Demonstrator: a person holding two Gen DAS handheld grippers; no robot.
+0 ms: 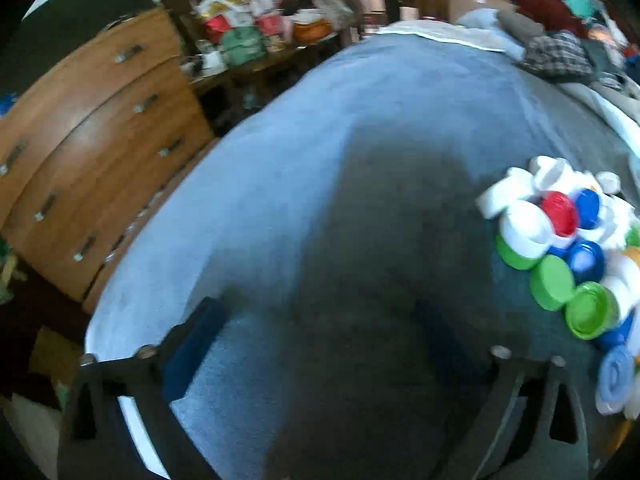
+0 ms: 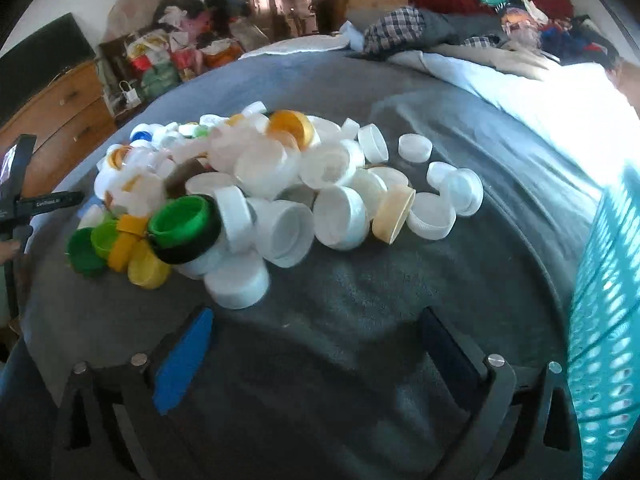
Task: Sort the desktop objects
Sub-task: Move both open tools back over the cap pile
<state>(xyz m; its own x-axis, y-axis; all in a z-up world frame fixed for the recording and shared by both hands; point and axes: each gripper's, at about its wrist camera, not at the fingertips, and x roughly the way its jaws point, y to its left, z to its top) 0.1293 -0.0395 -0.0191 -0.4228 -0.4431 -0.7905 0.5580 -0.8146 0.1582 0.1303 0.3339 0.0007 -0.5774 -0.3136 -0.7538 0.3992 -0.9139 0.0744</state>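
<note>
Where the left wrist view looked over the blue blanket (image 1: pixel 360 120), the left gripper (image 1: pixel 320 344) stood apart and empty — the heap of caps (image 1: pixel 568 252) lay off to its right. Right wrist view: right gripper (image 2: pixel 316 344) apart, empty — heap straight ahead, nearer this hand.

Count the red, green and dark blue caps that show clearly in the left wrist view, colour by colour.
Red caps: 1
Green caps: 3
Dark blue caps: 2
Total: 6, leaving out the partly hidden slivers near the frame edge.
</note>
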